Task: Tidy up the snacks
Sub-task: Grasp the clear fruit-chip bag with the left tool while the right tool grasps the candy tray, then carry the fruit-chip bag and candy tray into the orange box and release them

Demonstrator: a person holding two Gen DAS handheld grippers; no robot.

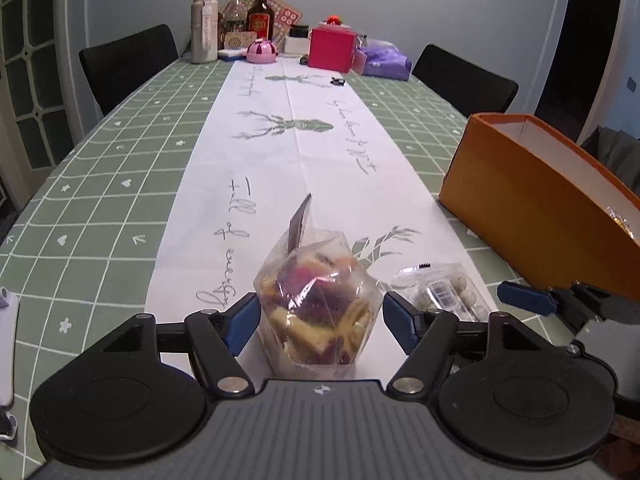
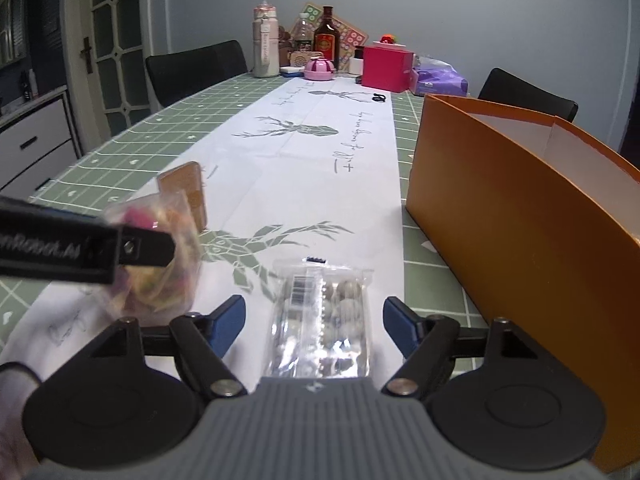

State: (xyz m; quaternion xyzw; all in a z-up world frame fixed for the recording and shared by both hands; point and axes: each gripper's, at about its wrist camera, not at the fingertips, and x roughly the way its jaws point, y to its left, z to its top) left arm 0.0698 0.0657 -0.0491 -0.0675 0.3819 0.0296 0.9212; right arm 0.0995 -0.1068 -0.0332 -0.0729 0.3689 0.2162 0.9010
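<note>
A clear bag of pink, purple and yellow snack pieces (image 1: 316, 300) stands on the white table runner between the blue fingers of my left gripper (image 1: 322, 320), which is open with its pads just off the bag's sides. My right gripper (image 2: 314, 320) is open too. A flat clear pack of round pale snacks (image 2: 324, 312) lies between its fingers with a gap on each side. That pack (image 1: 444, 292) also shows in the left wrist view, to the right of the bag. The bag (image 2: 176, 280) shows blurred behind the left gripper's black finger (image 2: 132, 248). An open orange box (image 2: 500, 220) stands close on the right.
An orange packet (image 2: 186, 192) stands behind the bag. At the far end of the table are bottles (image 1: 260, 14), a pink box (image 1: 332, 48) and a purple pack (image 1: 384, 60). Black chairs (image 1: 128, 64) flank the green checked tablecloth (image 1: 100, 184). The orange box (image 1: 520, 208) holds a shiny wrapper.
</note>
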